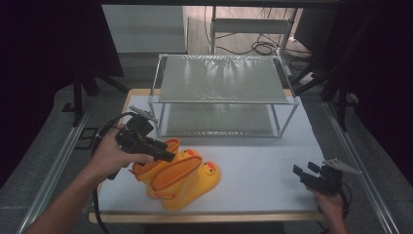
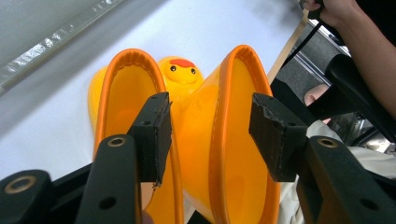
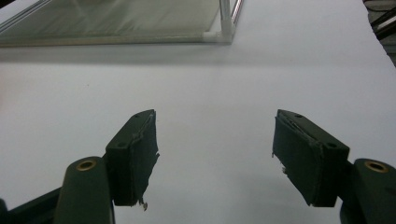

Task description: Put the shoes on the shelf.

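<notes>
Two yellow duck-faced rubber boots lie side by side on the white table, one [image 1: 187, 183] nearer the front edge and the other [image 1: 152, 169] just behind it. My left gripper [image 1: 167, 156] hovers over their orange-rimmed tops. In the left gripper view its jaws [image 2: 212, 130] stand open astride the adjoining walls of the left boot [image 2: 123, 88] and the right boot [image 2: 233, 121], and the pads [image 2: 156, 133] do not press on either. My right gripper [image 1: 304, 174] rests at the table's front right, open [image 3: 215, 154] over bare white surface.
A two-tier metal-framed shelf rack [image 1: 221, 78] stands at the back of the table [image 1: 263, 156]; its front corner post [image 3: 226, 21] is ahead of the right gripper. Dark stands and cables flank the table on both sides.
</notes>
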A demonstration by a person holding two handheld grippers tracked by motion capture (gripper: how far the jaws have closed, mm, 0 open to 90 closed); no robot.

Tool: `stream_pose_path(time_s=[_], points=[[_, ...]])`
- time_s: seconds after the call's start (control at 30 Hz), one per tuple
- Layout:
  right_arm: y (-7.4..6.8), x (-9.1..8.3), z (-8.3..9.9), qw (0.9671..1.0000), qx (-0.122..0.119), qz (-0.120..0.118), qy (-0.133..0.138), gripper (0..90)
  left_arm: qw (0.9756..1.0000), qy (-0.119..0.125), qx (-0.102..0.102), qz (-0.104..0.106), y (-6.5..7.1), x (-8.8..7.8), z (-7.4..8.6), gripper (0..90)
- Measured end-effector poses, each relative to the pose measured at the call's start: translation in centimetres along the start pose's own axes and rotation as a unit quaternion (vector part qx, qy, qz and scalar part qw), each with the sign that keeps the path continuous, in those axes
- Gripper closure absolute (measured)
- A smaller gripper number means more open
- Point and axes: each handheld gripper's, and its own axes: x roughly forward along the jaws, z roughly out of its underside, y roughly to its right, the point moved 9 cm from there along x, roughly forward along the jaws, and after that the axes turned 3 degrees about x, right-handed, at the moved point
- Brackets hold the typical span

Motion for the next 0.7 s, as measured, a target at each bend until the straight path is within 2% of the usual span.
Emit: stream_pose_path(time_s=[0.13, 0.33, 0.43, 0.7], points=[[0.2, -0.1, 0.0, 1.0, 0.002, 0.002, 0.001, 30.8, 1.0, -0.007, -0.003, 0.004, -0.2, 0.0, 0.2, 45.5], [0.1, 0.0, 0.1, 1.0, 0.001, 0.002, 0.0, 30.8, 0.9997, -0.013, -0.018, -0.005, -1.3, 0.4, 0.8, 42.4], [0.1, 0.0, 0.1, 1.0, 0.001, 0.002, -0.001, 30.8, 0.9996, -0.018, -0.018, -0.014, -1.6, 0.6, 1.1, 41.5], [0.1, 0.0, 0.2, 1.0, 0.002, 0.002, -0.005, 30.8, 0.9994, -0.03, -0.011, -0.015, -1.3, 1.1, 1.4, 40.2]])
